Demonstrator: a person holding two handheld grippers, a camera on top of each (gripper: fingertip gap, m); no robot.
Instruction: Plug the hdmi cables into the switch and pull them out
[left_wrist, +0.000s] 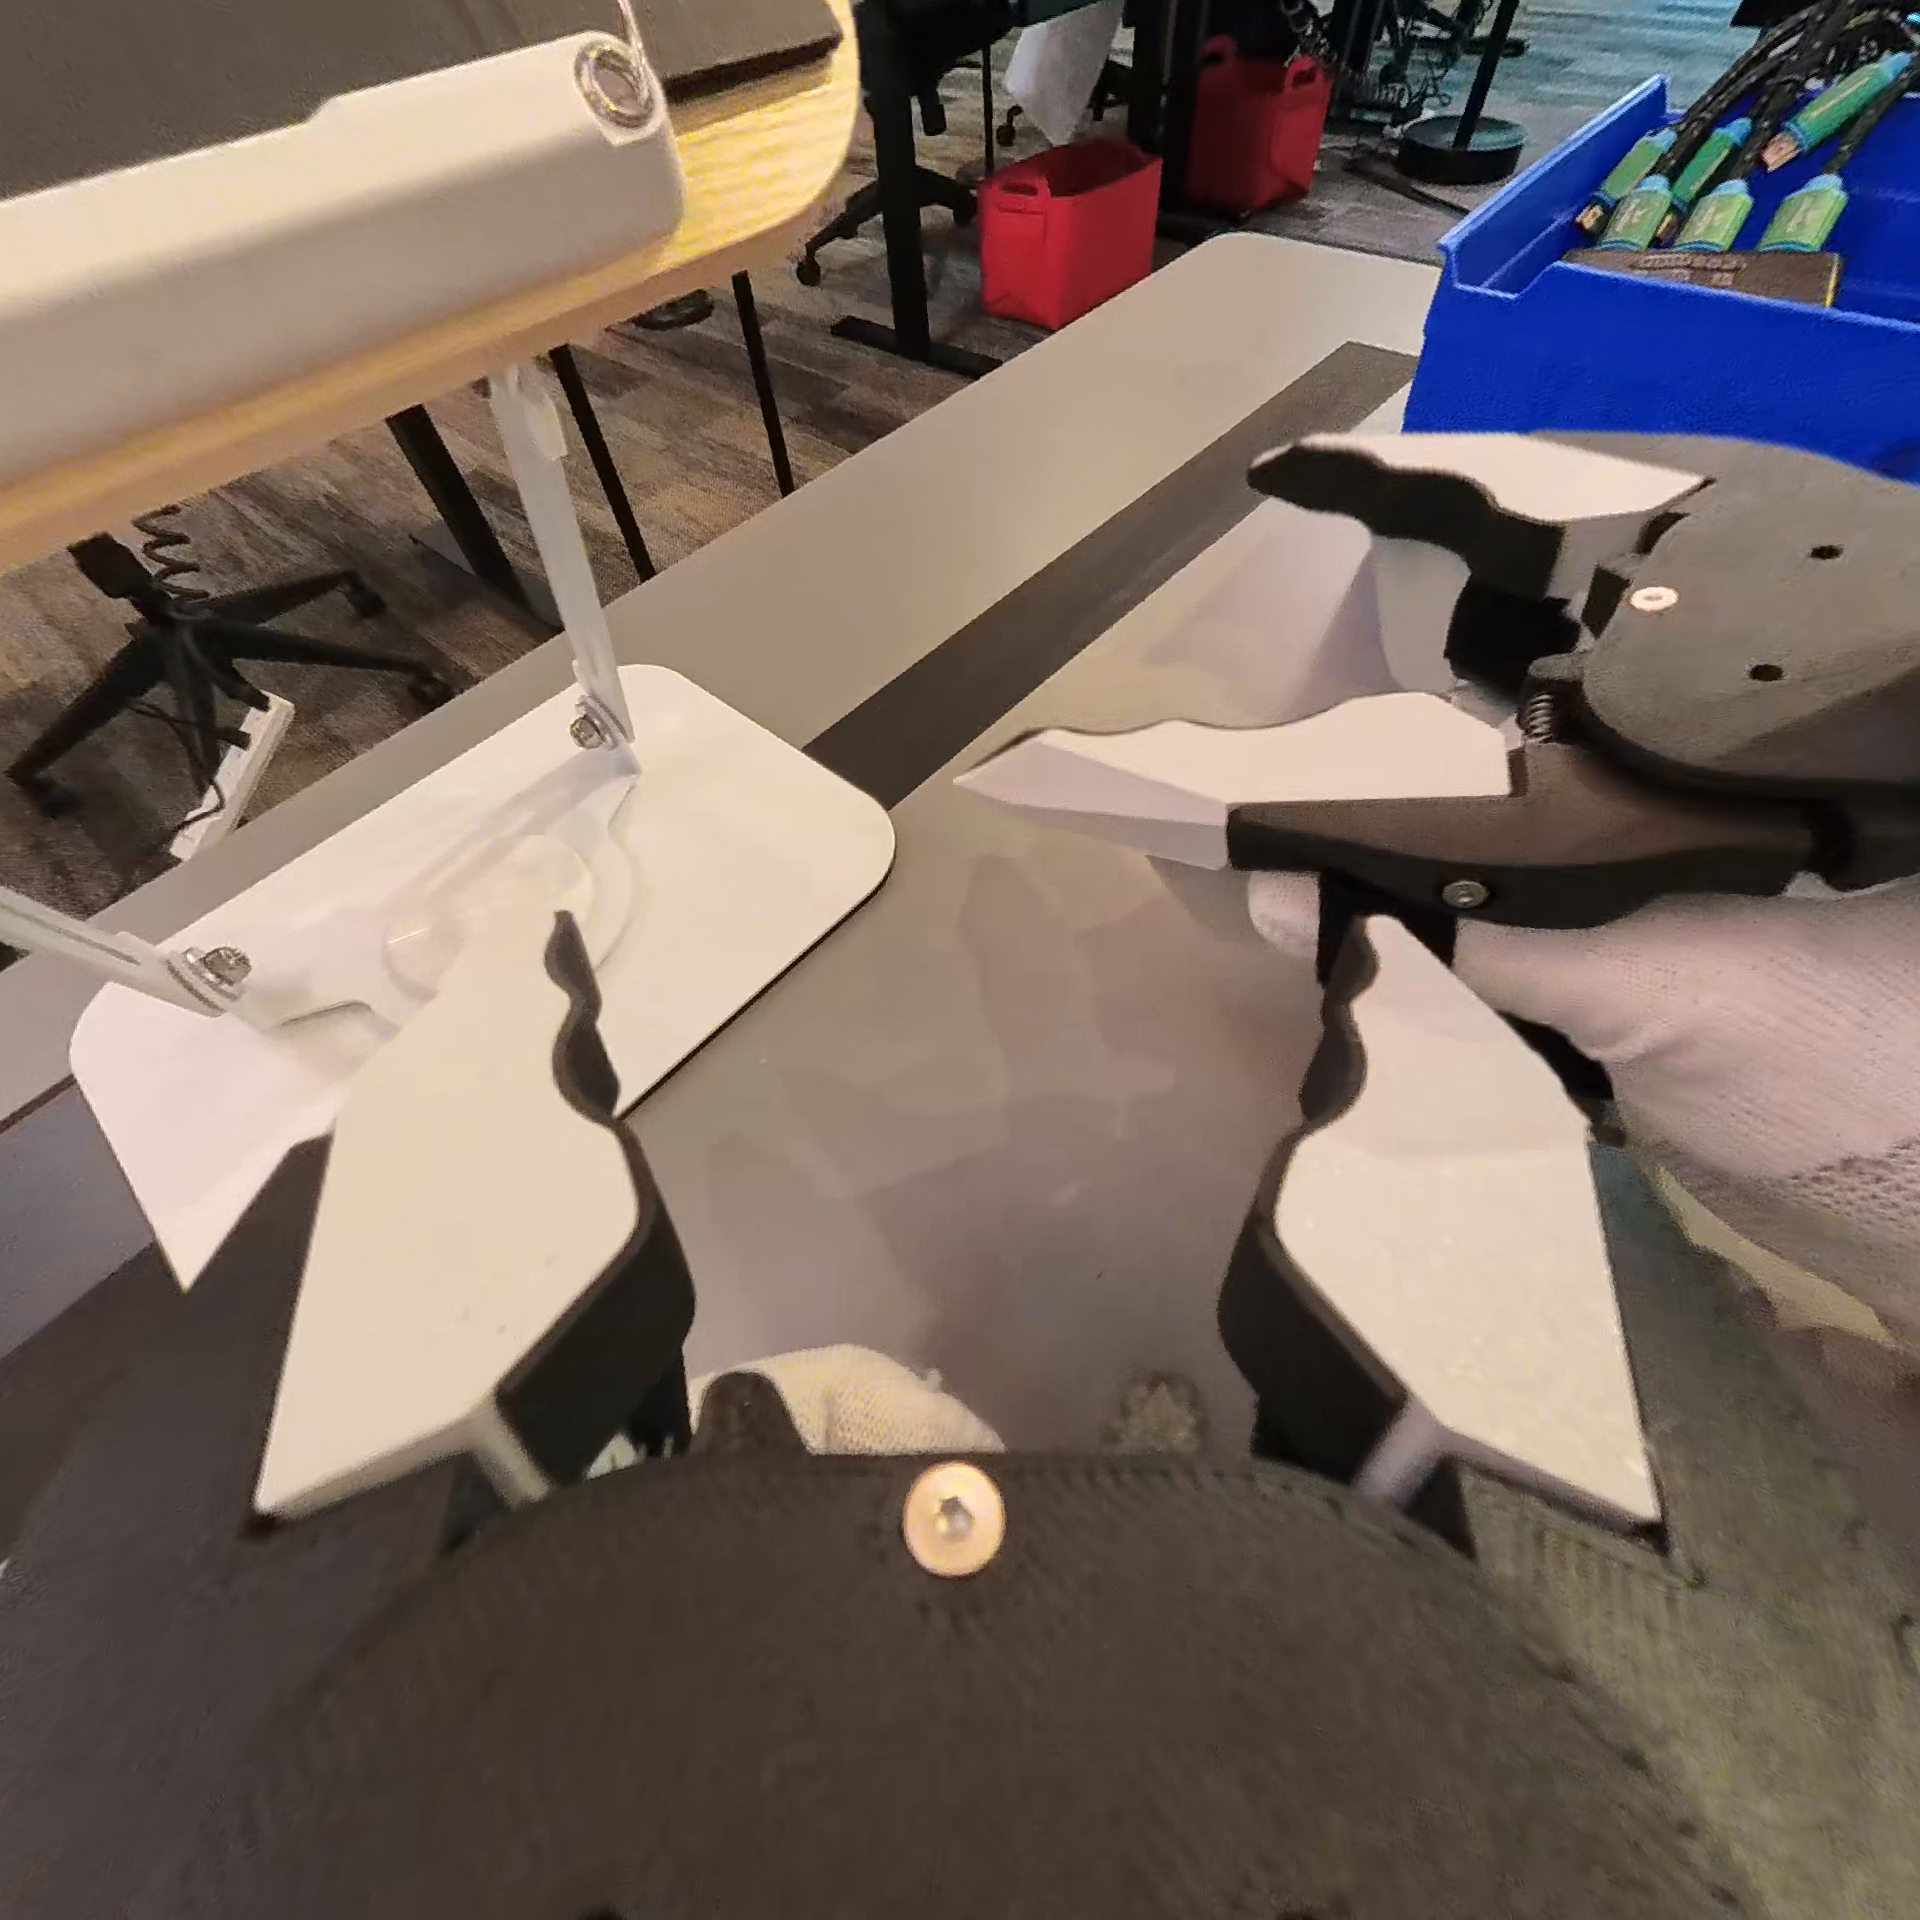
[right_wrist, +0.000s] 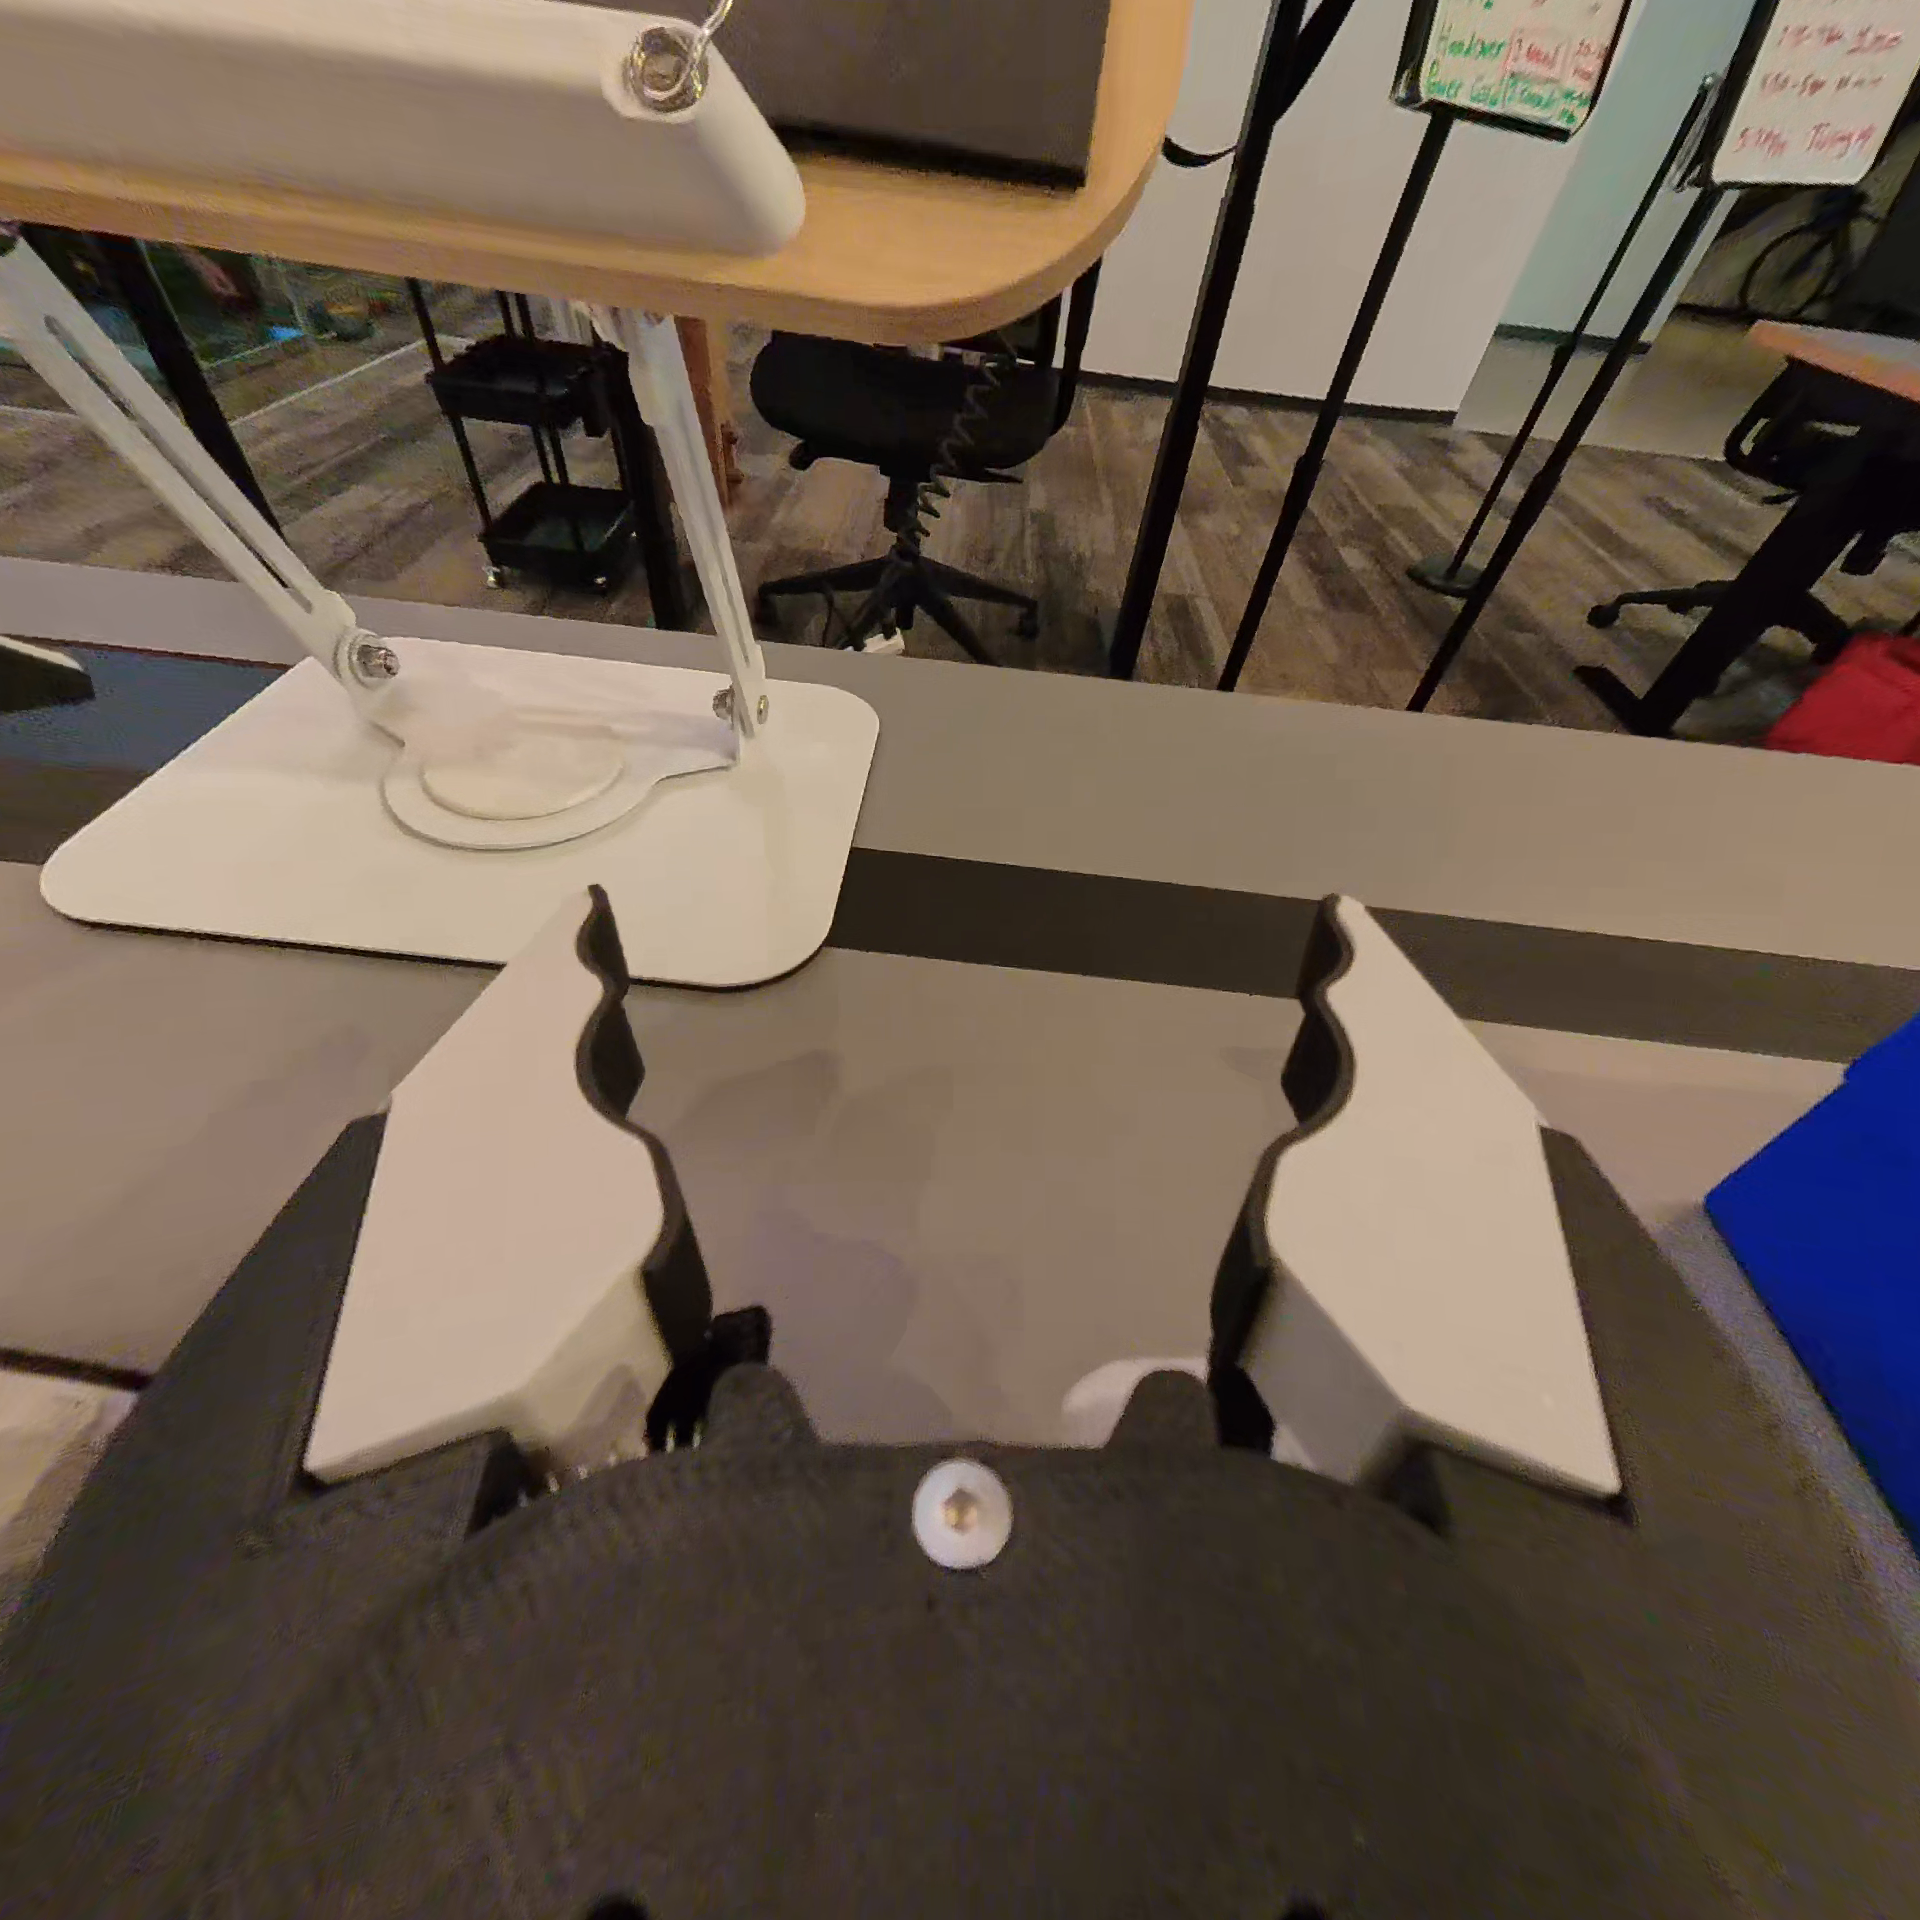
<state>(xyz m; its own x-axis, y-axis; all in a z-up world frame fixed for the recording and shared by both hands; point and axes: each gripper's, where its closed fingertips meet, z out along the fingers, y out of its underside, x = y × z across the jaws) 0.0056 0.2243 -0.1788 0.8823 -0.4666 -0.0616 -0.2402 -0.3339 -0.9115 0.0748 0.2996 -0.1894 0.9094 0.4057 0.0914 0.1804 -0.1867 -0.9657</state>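
Far left on the table (right_wrist: 1039, 748), lamp base (right_wrist: 260, 862) sitting, both grippers (left_wrist: 951, 997) (right_wrist: 961, 966) gaping empty, only left view showing bin (left_wrist: 1558, 343) holding cables (left_wrist: 1714, 197).

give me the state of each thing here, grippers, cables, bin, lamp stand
left gripper: open, empty, over the table
right gripper: open, empty
hdmi cables: lying in the bin, ungrasped
switch: in the bin, by the plugs
blue bin: on the table
white stand: upright on the table
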